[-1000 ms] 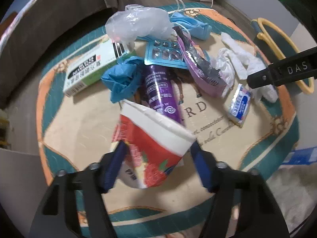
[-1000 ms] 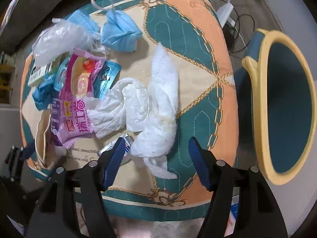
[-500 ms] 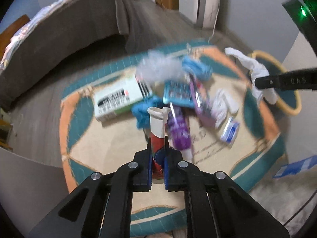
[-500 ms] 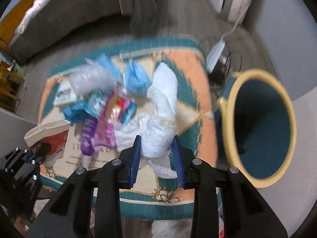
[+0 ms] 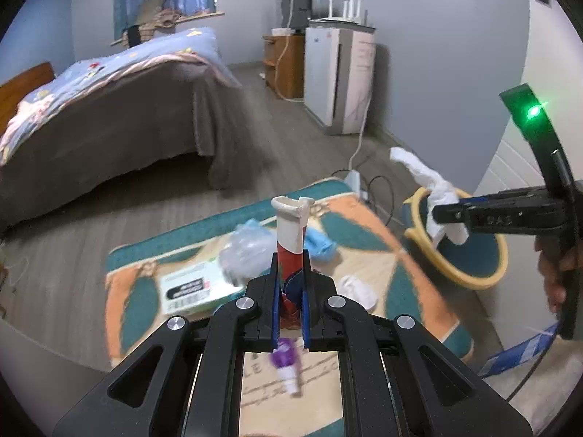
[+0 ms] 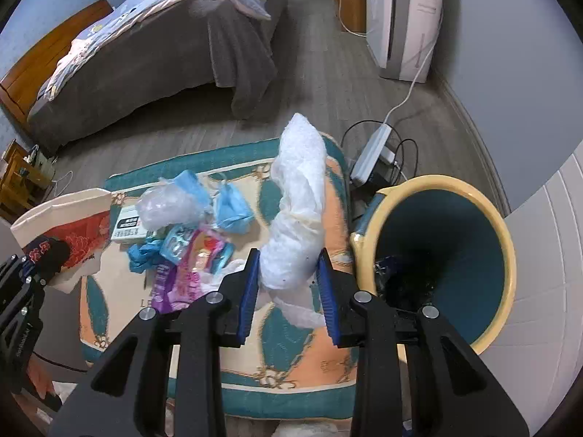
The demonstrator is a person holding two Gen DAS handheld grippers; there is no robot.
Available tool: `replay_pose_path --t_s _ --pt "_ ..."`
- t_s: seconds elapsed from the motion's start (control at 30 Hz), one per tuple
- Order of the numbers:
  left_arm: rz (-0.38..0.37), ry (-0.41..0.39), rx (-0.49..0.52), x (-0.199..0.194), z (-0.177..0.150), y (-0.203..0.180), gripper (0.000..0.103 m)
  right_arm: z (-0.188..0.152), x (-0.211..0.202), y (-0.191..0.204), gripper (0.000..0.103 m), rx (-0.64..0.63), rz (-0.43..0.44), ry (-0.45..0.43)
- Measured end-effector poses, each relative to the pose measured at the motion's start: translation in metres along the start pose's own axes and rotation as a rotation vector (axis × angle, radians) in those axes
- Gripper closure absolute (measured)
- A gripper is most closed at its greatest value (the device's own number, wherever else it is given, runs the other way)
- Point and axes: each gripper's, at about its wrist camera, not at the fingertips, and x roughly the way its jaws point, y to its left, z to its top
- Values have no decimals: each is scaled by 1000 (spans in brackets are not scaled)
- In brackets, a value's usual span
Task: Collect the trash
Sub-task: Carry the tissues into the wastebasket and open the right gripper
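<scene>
My left gripper (image 5: 290, 273) is shut on a flattened red and white paper cup (image 5: 289, 225) and holds it upright above the rug (image 5: 408, 291). My right gripper (image 6: 289, 273) is shut on a long wad of white tissue (image 6: 298, 218), just left of the yellow-rimmed teal bin (image 6: 508, 255). In the left wrist view, that tissue (image 5: 433, 182) hangs over the bin (image 5: 470, 284). A clear plastic bag (image 6: 167, 211), blue masks (image 6: 233, 207), a white box (image 6: 127, 227), a pink wrapper (image 6: 196, 266) and a purple tube (image 5: 286, 358) lie on the rug.
A bed (image 6: 164, 47) stands beyond the rug. A white appliance (image 6: 404, 18) is at the far wall, and its cord runs to a power strip (image 6: 371, 153) with cables beside the bin. A person's hand (image 5: 554, 266) grips the right tool.
Both grippers have shut, the left on the paper cup and the right on the tissue, and both have risen off the rug and tilted up, so the room now shows.
</scene>
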Motion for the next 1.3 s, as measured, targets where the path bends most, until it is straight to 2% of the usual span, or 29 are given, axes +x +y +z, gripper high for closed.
replay_pose_path --t_s 0.47,0.6,0.77,0.83,0.9,1.0,1.1,1.3 --pt "-75 31 60 44 26 -60 93 3 7 -57 72 30 -63 -9" --pt "-93 31 144 50 43 -78 93 6 5 -70 72 47 -88 -24" --pt "-136 24 154 62 66 -95 93 10 6 -90 72 97 -135 -42" --pt "-116 11 207 71 66 -106 93 10 10 -102 72 125 -159 -40" --pt "-128 2 211 78 59 -114 93 8 15 -114 72 158 -186 -29" --pt "-181 66 200 100 51 -131 93 3 23 -133 72 203 -223 -8" --pt "-189 63 244 106 47 -146 93 -1 30 -152 72 259 -242 11" --pt "-227 96 266 129 40 -173 93 -15 37 -182 72 365 -246 47"
